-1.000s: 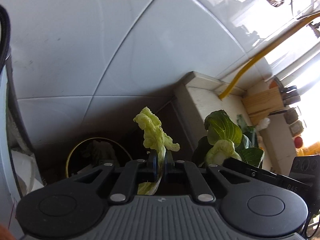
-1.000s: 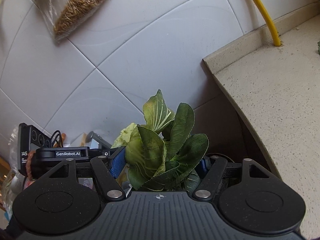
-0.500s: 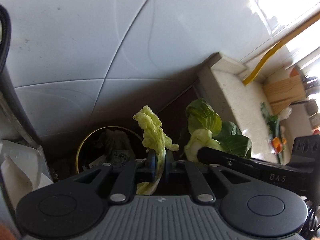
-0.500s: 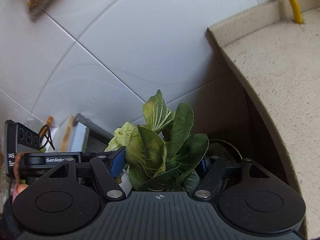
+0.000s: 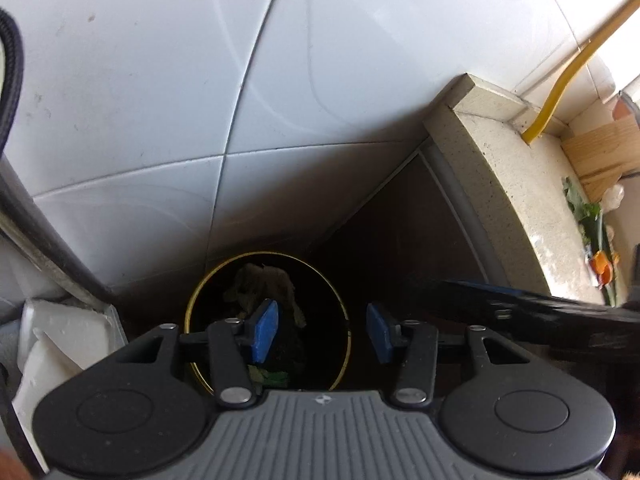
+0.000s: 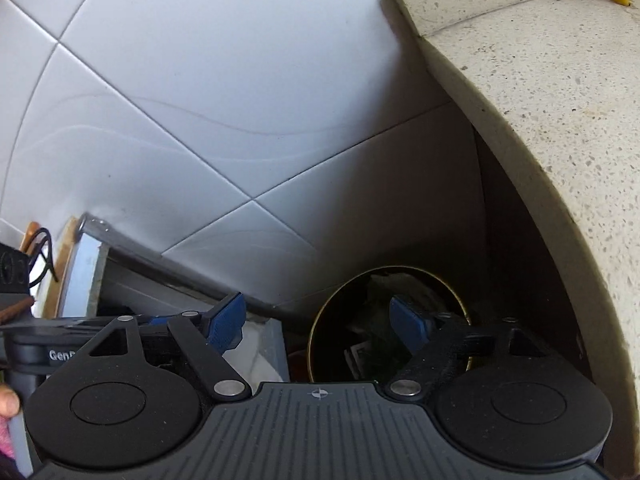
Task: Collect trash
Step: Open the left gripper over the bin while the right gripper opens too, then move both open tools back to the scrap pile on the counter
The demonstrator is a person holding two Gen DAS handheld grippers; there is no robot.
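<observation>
Hovering over round dark trash bin with thin gold rim, left gripper has just opened its jaws, nothing between blue pads. Right gripper also just widened, empty, above same bin. Green leaf scraps lie inside. Speckled stone counter beside it.

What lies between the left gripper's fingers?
Nothing held: left gripper has just opened, bare over the bin, in the left wrist view.

Both wrist cameras look steeply down from close above, sharing the round bin below the tiled wall.
</observation>
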